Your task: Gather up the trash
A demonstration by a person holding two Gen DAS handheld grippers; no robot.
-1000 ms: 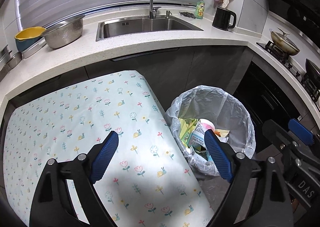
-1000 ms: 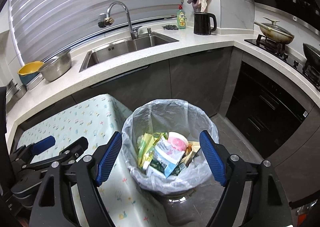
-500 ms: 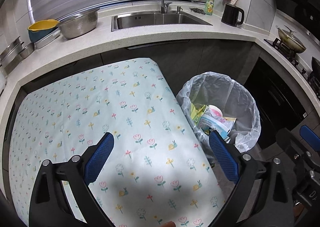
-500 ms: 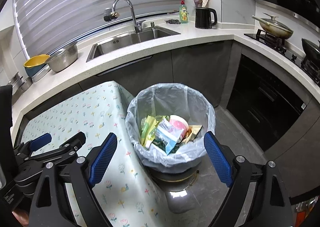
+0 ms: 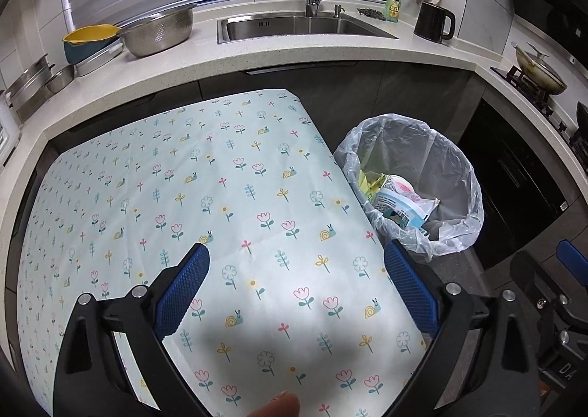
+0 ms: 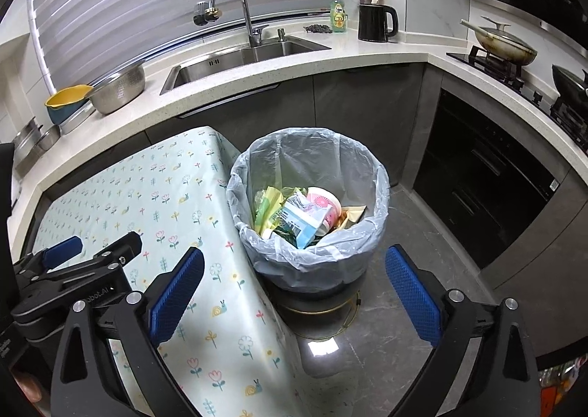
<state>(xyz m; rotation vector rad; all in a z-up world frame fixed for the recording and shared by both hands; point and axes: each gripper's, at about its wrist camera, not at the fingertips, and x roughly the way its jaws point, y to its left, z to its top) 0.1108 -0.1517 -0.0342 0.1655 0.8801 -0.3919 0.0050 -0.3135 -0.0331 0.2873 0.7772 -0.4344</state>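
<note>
At the left, the table (image 5: 154, 196) with its flowered cloth is bare: I count no scrap of trash on it. The left gripper (image 5: 296, 292) hangs over the cloth's near half, jaws spread about as wide as they go and holding nothing. They widened a little in the last second.

Just right of the table's edge, on the floor, stands the one bin (image 6: 308, 270), lined with one clear bag (image 6: 367, 174) folded over the rim. All the trash (image 6: 305, 215) I can see lies inside: a pink-and-white cup, a blue-and-white packet, some yellow-green wrappers, several pieces heaped so that an exact count is not possible.

The right gripper (image 6: 294, 288) is the nearer one. The bin sits ahead of it and below, almost centred between its pads, while from the left gripper it lies off to the right, past the table edge. Its jaws have just been opening too, and stand fully wide, empty.

The bin is round with no long axis, so I judge any next reach would go to the bag's rim, each gripper taking its own side.
</note>
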